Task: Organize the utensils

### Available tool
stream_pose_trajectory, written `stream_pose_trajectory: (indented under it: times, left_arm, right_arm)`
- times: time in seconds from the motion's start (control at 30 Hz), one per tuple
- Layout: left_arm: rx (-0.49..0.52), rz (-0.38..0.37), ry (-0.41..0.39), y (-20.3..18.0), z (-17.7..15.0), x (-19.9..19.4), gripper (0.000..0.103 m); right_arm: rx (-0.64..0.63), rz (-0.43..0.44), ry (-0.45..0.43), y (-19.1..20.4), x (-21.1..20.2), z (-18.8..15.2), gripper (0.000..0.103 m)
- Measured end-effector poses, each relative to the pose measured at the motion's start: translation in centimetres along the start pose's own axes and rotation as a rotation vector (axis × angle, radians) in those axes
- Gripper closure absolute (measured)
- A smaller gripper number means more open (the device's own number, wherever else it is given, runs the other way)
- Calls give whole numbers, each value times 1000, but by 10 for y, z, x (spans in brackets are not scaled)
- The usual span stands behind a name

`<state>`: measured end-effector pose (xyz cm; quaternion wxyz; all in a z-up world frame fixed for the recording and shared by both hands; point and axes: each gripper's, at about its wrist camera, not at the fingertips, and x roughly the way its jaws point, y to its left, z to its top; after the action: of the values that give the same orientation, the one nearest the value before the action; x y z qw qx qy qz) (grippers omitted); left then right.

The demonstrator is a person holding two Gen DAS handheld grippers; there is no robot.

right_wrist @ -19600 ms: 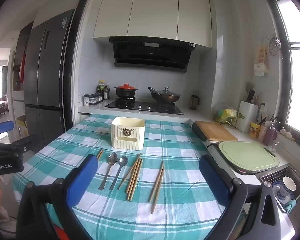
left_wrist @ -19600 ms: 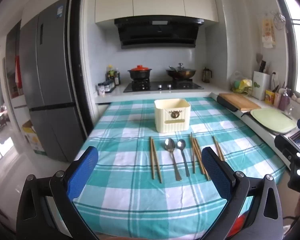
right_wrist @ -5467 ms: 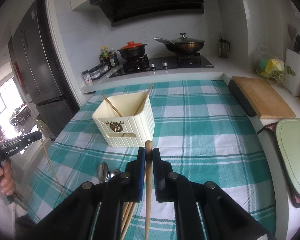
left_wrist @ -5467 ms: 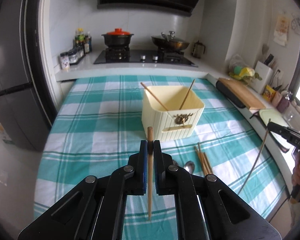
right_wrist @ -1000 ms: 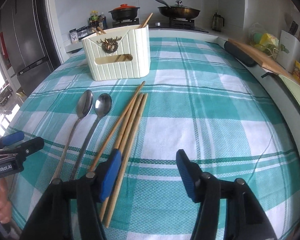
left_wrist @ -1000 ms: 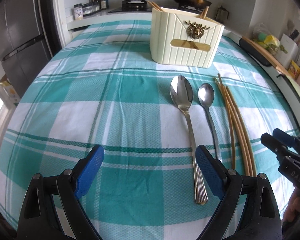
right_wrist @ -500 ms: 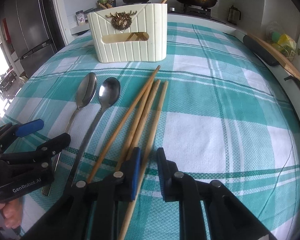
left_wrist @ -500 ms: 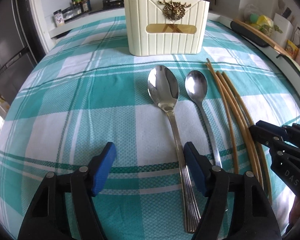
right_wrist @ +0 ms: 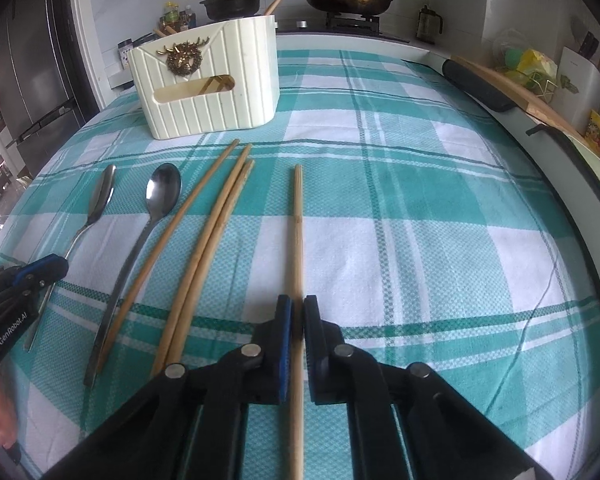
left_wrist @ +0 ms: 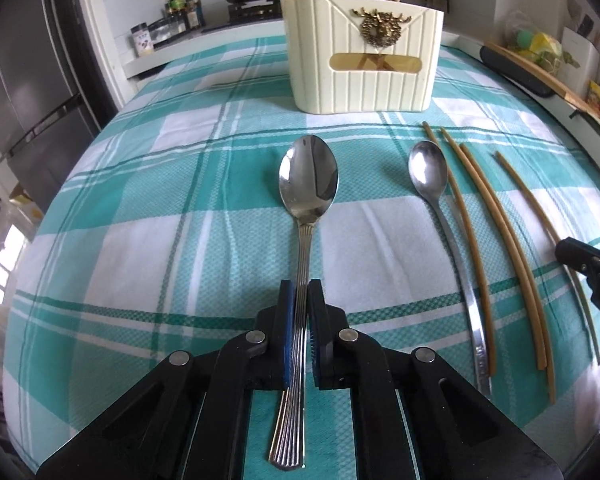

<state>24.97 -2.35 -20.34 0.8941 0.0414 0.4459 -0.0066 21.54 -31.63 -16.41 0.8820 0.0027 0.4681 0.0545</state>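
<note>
With the left tool (left_wrist: 299, 304) pinching the handle of the large steel spoon (left_wrist: 306, 200) and the right tool (right_wrist: 296, 320) pinching one wooden chopstick (right_wrist: 298, 232), both lying on the checked tabletop (right_wrist: 420, 200), either may pivot and miss the cream ribbed holder (right_wrist: 208, 92).

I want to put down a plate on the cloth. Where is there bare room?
Free: the cloth right of the held chopstick, and left of the large spoon. Crowded: between them lie the small spoon and three chopsticks, before the holder.
</note>
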Motion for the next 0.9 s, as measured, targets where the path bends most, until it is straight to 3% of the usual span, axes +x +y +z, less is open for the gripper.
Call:
stream_pose_trajectory:
  times: [0.2, 0.33, 0.4, 0.43, 0.47, 0.5, 0.53, 0.7, 0.9]
  left_arm:
    - [-17, 21, 17, 33, -10, -6, 96]
    - [-54, -20, 34, 50, -11, -7, 85]
    - [-57, -13, 32, 55, -12, -8, 53]
    - [-60, -15, 31, 57, -13, -8, 45]
    - [-62, -26, 32, 60, -14, -8, 39]
    - [-59, -43, 40, 62, -15, -8, 39]
    - [-55, -61, 52, 63, -16, -7, 39]
    - [-31, -128, 78, 67, -13, -4, 26]
    - [16, -127, 117, 64, -1, 6, 22]
  right_arm:
    - [30, -43, 9, -24, -9, -11, 97]
    - [66, -31, 13, -33, -10, -12, 96]
    - [70, -11, 20, -35, -10, -11, 91]
    - [68, -1, 25, -35, -10, -10, 86]
    - [65, 7, 27, -35, -10, -9, 71]
    - [60, 13, 27, -36, -11, -8, 60]
    - [55, 18, 28, -36, -12, -8, 59]
    - [54, 83, 90, -45, -7, -1, 59]
    - [7, 111, 158, -45, 2, 11, 59]
